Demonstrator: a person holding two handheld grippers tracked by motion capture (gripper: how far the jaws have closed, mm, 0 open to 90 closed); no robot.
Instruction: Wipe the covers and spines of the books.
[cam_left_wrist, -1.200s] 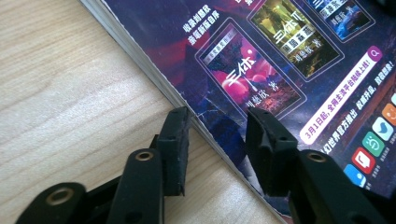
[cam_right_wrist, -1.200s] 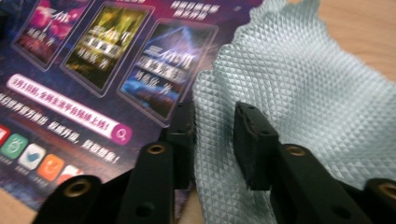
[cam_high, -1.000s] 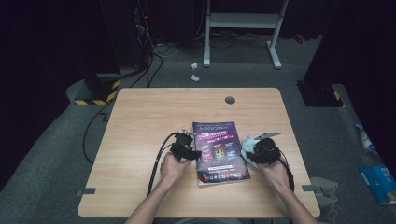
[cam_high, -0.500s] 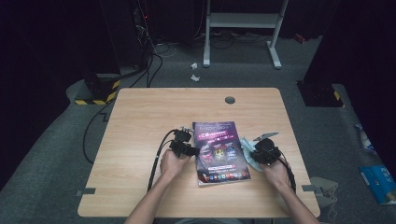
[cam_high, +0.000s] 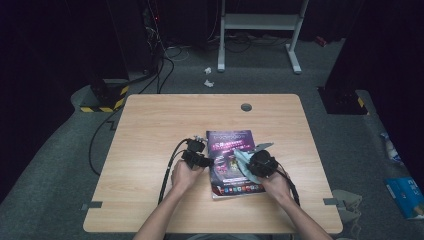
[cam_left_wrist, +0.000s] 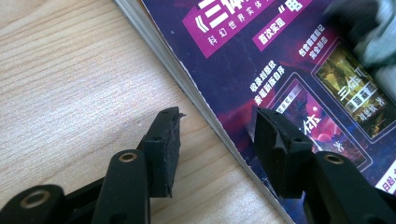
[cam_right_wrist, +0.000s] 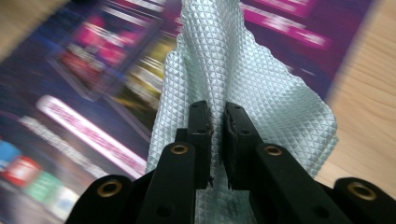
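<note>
A dim room with grey carpet surrounds the pale wooden table (cam_high: 150, 150), and from above a glossy purple-and-magenta magazine (cam_high: 226, 142) lies flat near the person's edge. The left gripper (cam_high: 199, 159) sits at the magazine's left edge. The right gripper (cam_high: 256, 164) has slid inward from the right margin onto the cover, dragging the pale blue-green quilted cloth (cam_high: 242, 159) with it, so the wiping of the cover looks just begun.

In the left gripper view, the 2 black jaws stand about half open, straddling the magazine's (cam_left_wrist: 261, 51) edge: 1 rests on the wood, 1 on the cover, steadying rather than gripping.

In the right gripper view, the jaws have just been closing and now pinch a raised fold of the cloth (cam_right_wrist: 261, 88) tight, over the blurred cover.
</note>
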